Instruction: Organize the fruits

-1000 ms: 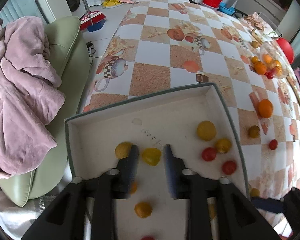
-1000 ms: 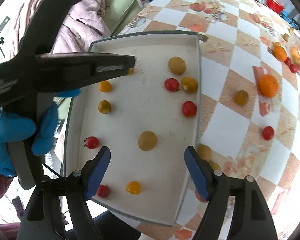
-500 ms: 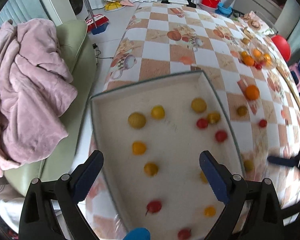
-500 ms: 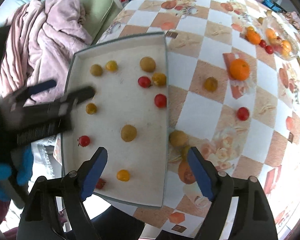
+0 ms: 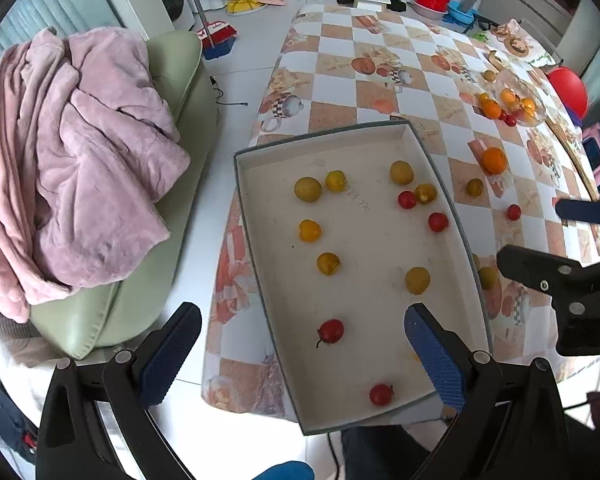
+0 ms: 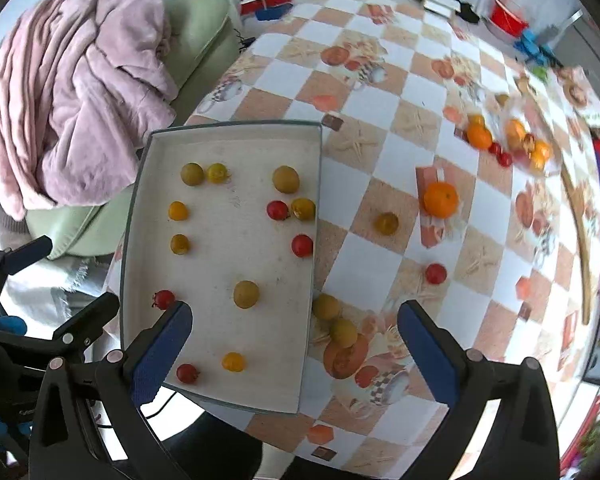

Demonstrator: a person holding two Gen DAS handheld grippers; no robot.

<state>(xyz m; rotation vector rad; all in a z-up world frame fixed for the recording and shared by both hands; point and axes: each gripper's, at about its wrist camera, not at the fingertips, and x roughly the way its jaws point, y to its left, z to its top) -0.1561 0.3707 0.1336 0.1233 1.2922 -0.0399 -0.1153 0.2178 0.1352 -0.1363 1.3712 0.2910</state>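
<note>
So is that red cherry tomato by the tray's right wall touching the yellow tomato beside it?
Touching. The right wrist view shows the red cherry tomato against the yellow tomato, no gap visible.

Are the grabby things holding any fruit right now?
No, nothing is held. The left hand-held gripper and the right hand-held gripper are both wide open above the shallow white cardboard tray.

A tray (image 6: 220,398) sits at the near left corner of the table (image 6: 384,104), with small fruits (image 6: 246,294) scattered inside it. Right of the tray, more fruits (image 6: 386,223) lie on the table. Left of the tray stands a sofa (image 5: 112,312), with a blanket (image 5: 72,152) on it.
</note>
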